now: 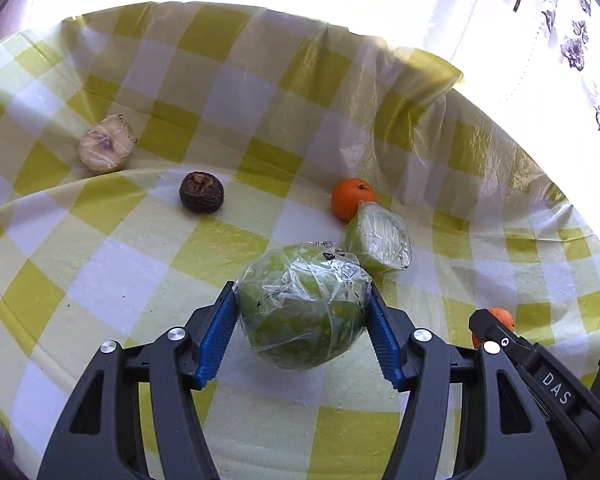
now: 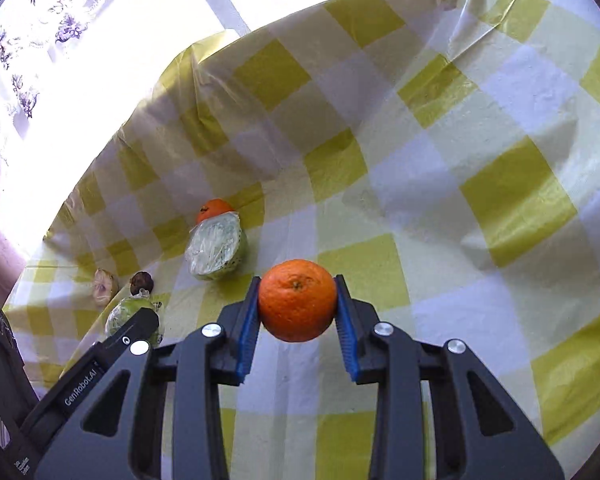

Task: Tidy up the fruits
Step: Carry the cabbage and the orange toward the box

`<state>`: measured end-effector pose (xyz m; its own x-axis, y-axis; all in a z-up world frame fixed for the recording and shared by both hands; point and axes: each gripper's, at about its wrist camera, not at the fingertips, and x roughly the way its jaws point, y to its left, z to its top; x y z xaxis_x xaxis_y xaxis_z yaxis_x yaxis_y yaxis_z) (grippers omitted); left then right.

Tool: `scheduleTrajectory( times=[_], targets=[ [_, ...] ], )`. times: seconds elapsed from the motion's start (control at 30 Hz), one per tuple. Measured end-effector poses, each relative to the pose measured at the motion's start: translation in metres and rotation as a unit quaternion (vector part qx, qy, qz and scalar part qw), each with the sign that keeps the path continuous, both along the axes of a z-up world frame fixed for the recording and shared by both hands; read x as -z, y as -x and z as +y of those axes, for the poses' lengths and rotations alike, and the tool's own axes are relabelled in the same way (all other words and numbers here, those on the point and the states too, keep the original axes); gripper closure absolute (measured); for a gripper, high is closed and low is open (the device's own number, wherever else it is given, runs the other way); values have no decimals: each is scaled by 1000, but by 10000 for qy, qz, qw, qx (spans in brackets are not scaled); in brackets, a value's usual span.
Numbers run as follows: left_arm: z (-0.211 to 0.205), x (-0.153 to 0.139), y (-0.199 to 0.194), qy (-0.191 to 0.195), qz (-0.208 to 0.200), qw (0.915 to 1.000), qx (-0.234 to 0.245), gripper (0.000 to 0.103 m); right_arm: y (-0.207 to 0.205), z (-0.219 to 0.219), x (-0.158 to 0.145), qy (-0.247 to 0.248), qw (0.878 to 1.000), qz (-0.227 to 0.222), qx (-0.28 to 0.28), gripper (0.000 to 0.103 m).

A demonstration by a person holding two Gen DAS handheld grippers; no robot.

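Left tongs [image 1: 302,312] grip wrapped melon [image 1: 304,308] | right tongs [image 2: 297,304] grip orange [image 2: 297,300]

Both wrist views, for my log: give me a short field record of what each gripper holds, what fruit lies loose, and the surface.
left gripper: jaws shut on wrapped green fruit
right gripper: jaws shut on orange
loose fruit: second orange touching wrapped green half; dark brown fruit; pale cut fruit
grouping: brown and pale pieces apart, to the left in the left wrist view
surface: yellow checked cloth, creased
container: none visible
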<state>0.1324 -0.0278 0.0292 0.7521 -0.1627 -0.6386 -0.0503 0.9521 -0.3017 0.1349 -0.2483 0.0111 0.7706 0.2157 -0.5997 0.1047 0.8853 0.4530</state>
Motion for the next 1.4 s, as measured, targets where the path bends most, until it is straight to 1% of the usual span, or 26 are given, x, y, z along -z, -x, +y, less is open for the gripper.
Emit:
scheduleTrajectory(
  times=[0.1, 0.2, 0.33, 0.53, 0.63, 0.73, 0.9, 1.03, 1.23, 1.4],
  targets=[
    [8, -1, 15, 46, -10, 9999, -115, 44, 15, -1, -1, -5, 10000, -2, -8, 68],
    [12, 0, 34, 7, -59, 9997, -234, 44, 30, 4, -3, -39, 10000, -15, -23, 68],
    [18, 4, 62, 9, -37, 9998, -218, 44, 54, 16, -7, -55, 9999, -77, -130, 68],
    [30, 7, 115, 53, -4, 9999, -122, 44, 100, 40, -13, 44, 9988, -163, -451, 68],
    [36, 8, 143, 50, -17, 9999, -156, 44, 124, 55, -16, 187, 9973, -221, -677, 68],
    [43, 6, 170, -27, -137, 9995, -287, 44, 148, 68, -20, 369, 9954, -342, -810, 68],
    [54, -3, 210, -207, -487, 9966, -636, 44, 185, 86, -26, 676, 9907, -720, -936, 68],
    [57, -17, 241, -504, -893, 9916, -792, 44, 205, 102, -35, 915, 9841, -1110, -1037, 68],
    [60, -59, 280, -820, -1484, 9807, -976, 43, 226, 115, -46, 831, 9781, -1524, -1148, 68],
    [75, -87, 298, -950, -1635, 9742, -1235, 43, 241, 135, -61, 818, 9699, -1822, -1391, 68]
  ],
)
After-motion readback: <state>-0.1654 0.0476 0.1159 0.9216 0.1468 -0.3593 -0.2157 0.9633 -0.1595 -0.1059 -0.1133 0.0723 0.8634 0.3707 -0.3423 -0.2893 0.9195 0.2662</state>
